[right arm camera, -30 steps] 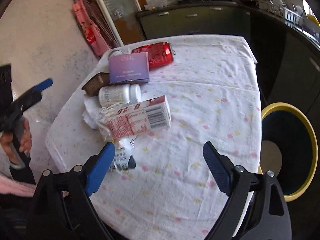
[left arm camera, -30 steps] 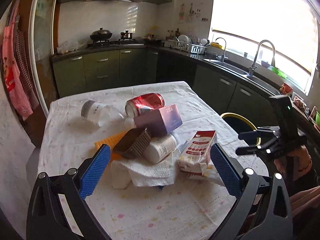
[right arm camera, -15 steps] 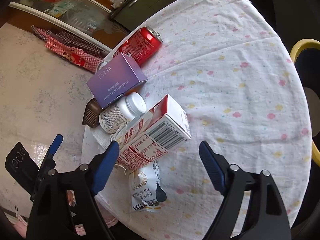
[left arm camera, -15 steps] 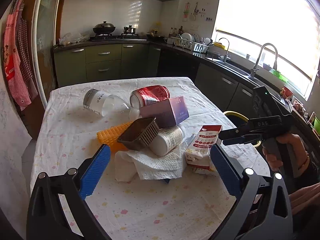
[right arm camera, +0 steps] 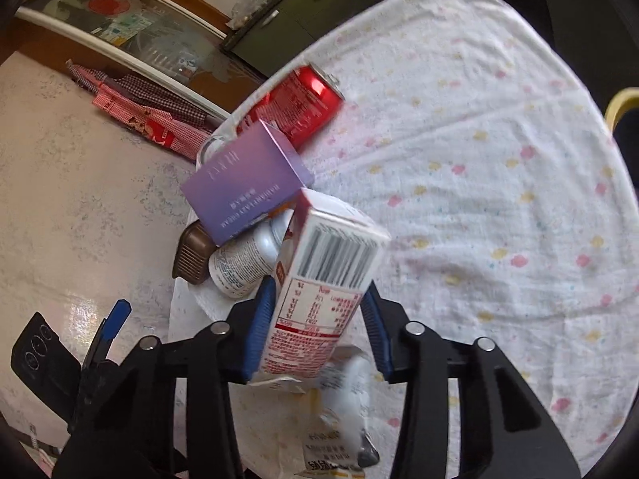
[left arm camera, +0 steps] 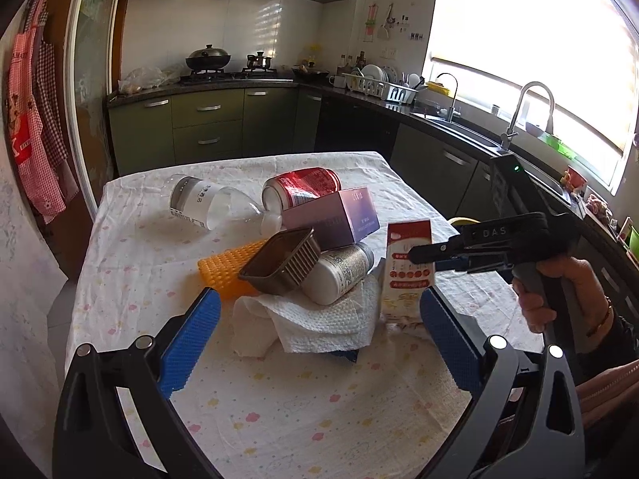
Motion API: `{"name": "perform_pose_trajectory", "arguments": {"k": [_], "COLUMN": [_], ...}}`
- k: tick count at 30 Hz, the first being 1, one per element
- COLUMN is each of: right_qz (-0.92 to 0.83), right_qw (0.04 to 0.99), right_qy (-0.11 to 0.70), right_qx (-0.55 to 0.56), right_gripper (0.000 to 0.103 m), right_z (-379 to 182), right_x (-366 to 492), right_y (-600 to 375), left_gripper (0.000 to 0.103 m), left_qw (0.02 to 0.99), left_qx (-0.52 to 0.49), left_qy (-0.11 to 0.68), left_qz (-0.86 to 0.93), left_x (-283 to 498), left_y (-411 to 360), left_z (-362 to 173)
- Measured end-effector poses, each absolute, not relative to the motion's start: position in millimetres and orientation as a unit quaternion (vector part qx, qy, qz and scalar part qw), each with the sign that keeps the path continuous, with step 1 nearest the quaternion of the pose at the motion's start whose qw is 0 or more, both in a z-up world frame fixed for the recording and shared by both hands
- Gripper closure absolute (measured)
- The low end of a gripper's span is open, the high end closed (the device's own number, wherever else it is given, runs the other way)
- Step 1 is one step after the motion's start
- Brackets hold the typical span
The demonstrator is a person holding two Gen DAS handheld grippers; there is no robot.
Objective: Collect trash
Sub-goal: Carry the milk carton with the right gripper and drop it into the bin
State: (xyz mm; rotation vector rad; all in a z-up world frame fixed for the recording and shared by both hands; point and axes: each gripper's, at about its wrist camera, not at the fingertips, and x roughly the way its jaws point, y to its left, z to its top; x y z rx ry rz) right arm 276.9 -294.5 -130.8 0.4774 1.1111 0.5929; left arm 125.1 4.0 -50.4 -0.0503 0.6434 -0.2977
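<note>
Fingers of the right gripper (right arm camera: 317, 325) squeeze the milk carton (right arm camera: 319, 279) by its flat sides above the surface (right arm camera: 499, 199); it looks light and easily squashed, while the left gripper (left arm camera: 319, 343) hangs spread wide.

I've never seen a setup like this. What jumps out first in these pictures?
A heap of trash in the middle of the cloth-covered table: a red can, a purple box, a white bottle on a paper towel. The right gripper is clamped on a red-and-white carton at the heap's edge, while the left gripper hangs open in front.
</note>
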Motion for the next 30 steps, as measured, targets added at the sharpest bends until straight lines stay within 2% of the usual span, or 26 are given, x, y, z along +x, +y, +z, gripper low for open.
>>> {"name": "perform_pose_trajectory", "arguments": {"k": [12, 17, 21, 30], "right_qz": [0.259, 0.175, 0.045, -0.069], "right_qw": [0.866, 0.915, 0.939, 0.912], "right_qy": [0.401, 0.342, 0.325, 0.392], "right_qx": [0.151, 0.126, 0.098, 0.101], "right_gripper": [0.068, 0.068, 0.068, 0.068], "right_z": [-62.1, -43.7, -55.5, -133.6], "right_x": [237.6, 222.8, 227.6, 273.0], "right_y": [-331.1, -376.6, -435.6, -513.6], "left_gripper": [0.005, 0.005, 0.005, 0.005], "left_qw": [0.938, 0.939, 0.937, 0.932], "left_qx": [-0.016, -0.005, -0.004, 0.017], "left_qy": [0.312, 0.306, 0.309, 0.32], "left_qz": [-0.151, -0.156, -0.161, -0.171], "left_x": [124.3, 121.1, 122.1, 129.1], "left_y": [-3.1, -8.7, -13.8, -36.5], "left_z": [-48.1, -45.3, -45.3, -47.3]}}
